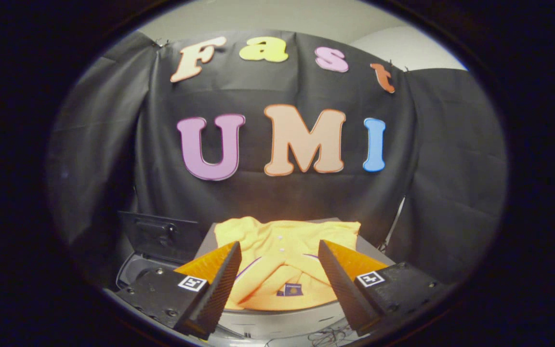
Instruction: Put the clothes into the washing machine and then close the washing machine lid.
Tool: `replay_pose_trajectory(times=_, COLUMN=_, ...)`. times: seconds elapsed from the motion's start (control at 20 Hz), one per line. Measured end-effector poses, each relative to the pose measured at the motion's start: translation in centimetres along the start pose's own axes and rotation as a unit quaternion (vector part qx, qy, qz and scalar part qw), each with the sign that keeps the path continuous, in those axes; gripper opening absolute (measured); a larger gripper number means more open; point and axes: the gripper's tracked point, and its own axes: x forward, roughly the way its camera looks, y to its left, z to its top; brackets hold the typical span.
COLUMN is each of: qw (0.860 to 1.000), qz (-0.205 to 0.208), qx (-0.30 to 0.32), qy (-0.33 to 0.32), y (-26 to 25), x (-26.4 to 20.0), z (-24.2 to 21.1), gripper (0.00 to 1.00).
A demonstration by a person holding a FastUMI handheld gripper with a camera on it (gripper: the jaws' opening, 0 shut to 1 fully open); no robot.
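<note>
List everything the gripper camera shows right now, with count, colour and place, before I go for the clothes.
shirt: one, yellow with small white buttons and a dark patch, folded, lying on a grey raised surface just ahead of and between the fingers.
grey surface: one, grey, under the shirt; whether it is a stand or part of the machine, I cannot tell.
washing machine: one, grey body, beside the shirt's surface, behind the left finger.
washing machine lid: one, dark, standing open behind the opening.
cables: a few, thin and dark, low down between the fingers.
booth wall: black cloth, behind everything.
gripper: one, fingers open, spread to either side of the shirt, touching nothing.
</note>
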Motion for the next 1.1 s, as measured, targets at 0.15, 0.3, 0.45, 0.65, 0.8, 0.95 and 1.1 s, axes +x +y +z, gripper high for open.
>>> replay_pose_trajectory(times=0.15, qw=0.996, qz=0.017, qx=0.017, qy=0.082, y=-0.2, x=3.9, z=-2.7, gripper=0.98)
replay_pose_trajectory(times=0.3, qw=0.99, qz=0.019, qx=0.037, qy=0.138, y=-0.8, x=6.8, z=-4.7, gripper=0.98)
replay_pose_trajectory(times=0.45, qw=0.986, qz=0.017, qx=0.036, qy=0.163, y=-0.7, x=8.6, z=-5.3, gripper=0.98)
replay_pose_trajectory(times=0.65, qw=0.974, qz=0.028, qx=-0.016, qy=0.225, y=0.2, x=9.8, z=-7.7, gripper=0.98)
replay_pose_trajectory(times=0.8, qw=0.978, qz=0.014, qx=0.008, qy=0.208, y=0.2, x=9.9, z=-7.3, gripper=0.97)
replay_pose_trajectory(times=0.95, qw=0.981, qz=0.015, qx=0.006, qy=0.194, y=0.5, x=9.9, z=-7.4, gripper=0.86)
replay_pose_trajectory(times=1.1, qw=0.983, qz=0.002, qx=-0.01, qy=0.184, y=0.2, x=9.4, z=-7.0, gripper=0.47)
